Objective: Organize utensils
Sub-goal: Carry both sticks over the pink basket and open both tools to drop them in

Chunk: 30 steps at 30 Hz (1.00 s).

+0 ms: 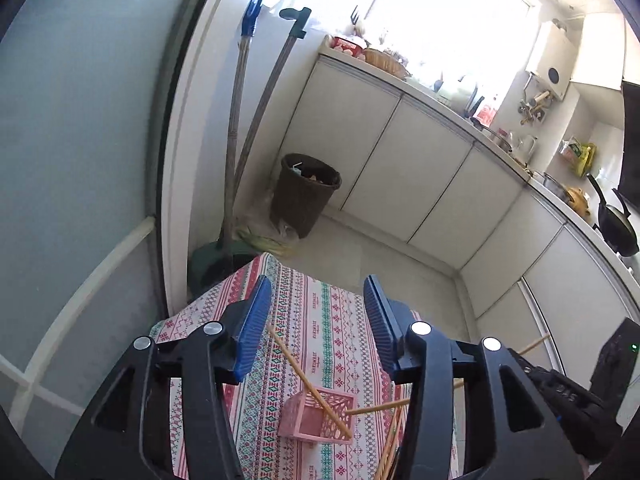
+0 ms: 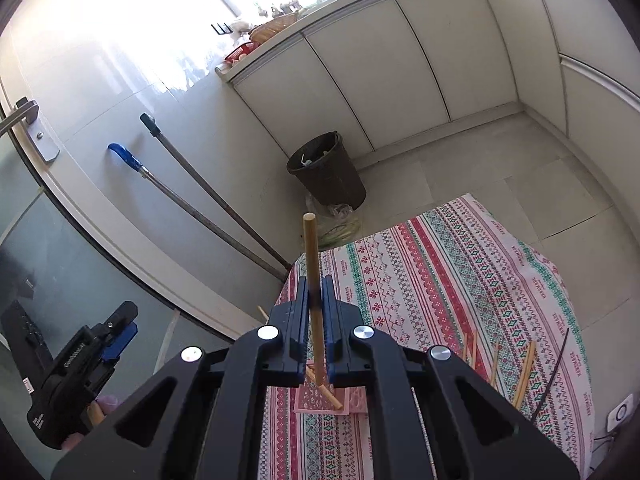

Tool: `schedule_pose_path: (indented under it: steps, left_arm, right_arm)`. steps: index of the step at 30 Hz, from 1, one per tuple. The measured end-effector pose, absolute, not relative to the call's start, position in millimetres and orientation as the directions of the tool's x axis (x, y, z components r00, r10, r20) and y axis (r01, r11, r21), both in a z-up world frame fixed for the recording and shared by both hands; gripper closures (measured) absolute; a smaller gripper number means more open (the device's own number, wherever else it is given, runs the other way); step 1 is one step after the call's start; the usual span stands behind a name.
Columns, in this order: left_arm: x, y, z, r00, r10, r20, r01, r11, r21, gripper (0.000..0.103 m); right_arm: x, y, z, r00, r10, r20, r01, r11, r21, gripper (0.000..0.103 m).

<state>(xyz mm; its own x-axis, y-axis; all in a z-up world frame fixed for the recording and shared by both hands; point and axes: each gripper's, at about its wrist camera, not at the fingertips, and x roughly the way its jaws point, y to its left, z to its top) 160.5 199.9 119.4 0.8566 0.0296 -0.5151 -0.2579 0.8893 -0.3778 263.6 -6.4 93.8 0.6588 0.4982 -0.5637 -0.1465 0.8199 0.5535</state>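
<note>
Right tool (image 2: 315,312): blue pads pressed tight on a single wooden chopstick (image 2: 311,256), which stands nearly upright between them, its top end poking well above the fingertips and its lower end hanging just over the pink basket (image 2: 320,402).
Left tool (image 1: 318,320): jaws spread wide with nothing between them, hovering above the table (image 1: 320,320); in the right wrist view it shows again low at the left, off the table's edge.
Pink basket: a small latticed box sitting on the tablecloth near the table's near edge, its open top facing up.
Chopstick in basket (image 1: 310,380): one stick leans inside it, lower tip in a corner, upper end slanting out toward the table's far left corner.
Loose chopsticks (image 2: 524,372): several lie scattered on the cloth toward the table's right edge, apart from the basket; another (image 1: 378,406) rests with one end touching the basket's rim.
Black cord (image 2: 554,376): a thin dark strand curving along the table's right edge.
Table: covered in a red, green and white patterned cloth.
Bin (image 1: 306,194): dark woven wastebasket on the floor beyond the table's far corner, against the white cabinets (image 1: 384,152).
Mop handles (image 1: 248,120): two long poles leaning on the wall just beside the bin.
</note>
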Motion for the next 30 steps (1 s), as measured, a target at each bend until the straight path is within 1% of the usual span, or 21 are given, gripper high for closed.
schedule_pose_path:
  steps: [2,3,5,6,7,9,11,13,14,15,17,18,20,22,24,25,27,28,30]
  left_arm:
    - [162,195,117,0.852,0.026,-0.523,-0.251,0.897,-0.365,0.058]
    - [164,192,115,0.848,0.024,-0.529,-0.249,0.9,-0.358,0.058]
    - [167,186,110,0.839,0.01,-0.544,-0.236,0.907,-0.348,0.058]
    - [169,183,108,0.835,0.005,-0.551,-0.229,0.912,-0.34,0.058]
    - [170,181,107,0.832,0.007,-0.555,-0.225,0.918,-0.325,0.058]
    - [170,180,106,0.831,0.027,-0.556,-0.231,0.925,-0.301,0.058]
    - [170,181,106,0.829,0.039,-0.558,-0.238,0.927,-0.289,0.057]
    - [174,188,104,0.816,0.047,-0.576,-0.251,0.927,-0.28,0.054]
    - [177,191,100,0.802,0.058,-0.594,-0.266,0.926,-0.268,0.047]
    - [183,198,92,0.777,0.078,-0.624,-0.293,0.923,-0.249,0.038]
    - [197,213,67,0.708,0.111,-0.697,-0.342,0.918,-0.201,0.034]
    - [207,219,51,0.657,0.122,-0.744,-0.357,0.919,-0.164,0.034]
    - [231,234,3,0.515,0.138,-0.846,-0.386,0.919,-0.085,0.033]
    - [251,249,-47,0.387,0.112,-0.915,-0.412,0.909,-0.063,0.036]
    - [264,260,-84,0.315,0.085,-0.945,-0.436,0.898,-0.065,0.044]
    - [271,263,-97,0.302,0.08,-0.95,-0.44,0.896,-0.064,0.045]
    - [283,263,-109,0.294,0.105,-0.95,-0.442,0.896,-0.038,0.051]
    - [289,261,-114,0.297,0.112,-0.948,-0.438,0.898,-0.031,0.052]
    - [302,259,-122,0.294,0.112,-0.949,-0.431,0.902,-0.027,0.057]
  right_arm:
    - [270,2,85,0.652,0.497,-0.573,-0.138,0.82,0.555,0.096]
    - [274,7,79,0.644,0.497,-0.581,-0.138,0.823,0.551,0.093]
    - [281,14,64,0.618,0.489,-0.616,-0.115,0.831,0.545,0.091]
    - [283,14,58,0.605,0.492,-0.627,-0.102,0.828,0.551,0.088]
    - [284,13,52,0.595,0.496,-0.633,-0.092,0.823,0.56,0.088]
    - [281,10,53,0.604,0.491,-0.627,-0.092,0.825,0.557,0.087]
    - [274,4,63,0.634,0.481,-0.605,-0.102,0.828,0.551,0.084]
    - [269,-2,73,0.655,0.479,-0.585,-0.111,0.826,0.553,0.075]
    - [265,-5,77,0.662,0.479,-0.576,-0.114,0.824,0.555,0.074]
    - [261,-9,81,0.668,0.48,-0.568,-0.118,0.822,0.556,0.072]
    - [254,-16,85,0.672,0.484,-0.561,-0.121,0.819,0.561,0.07]
    - [250,-21,85,0.671,0.488,-0.558,-0.121,0.815,0.567,0.067]
    - [243,-34,84,0.672,0.493,-0.552,-0.108,0.803,0.586,0.056]
    - [238,-49,80,0.678,0.487,-0.55,-0.072,0.789,0.61,0.04]
    - [239,-60,76,0.669,0.492,-0.557,-0.051,0.778,0.626,0.039]
    - [241,-66,73,0.664,0.491,-0.565,-0.042,0.778,0.626,0.039]
    - [243,-75,71,0.667,0.475,-0.574,-0.024,0.784,0.621,0.039]
    - [244,-81,69,0.671,0.466,-0.577,-0.013,0.785,0.619,0.039]
    - [247,-89,66,0.669,0.461,-0.584,0.0,0.785,0.62,0.039]
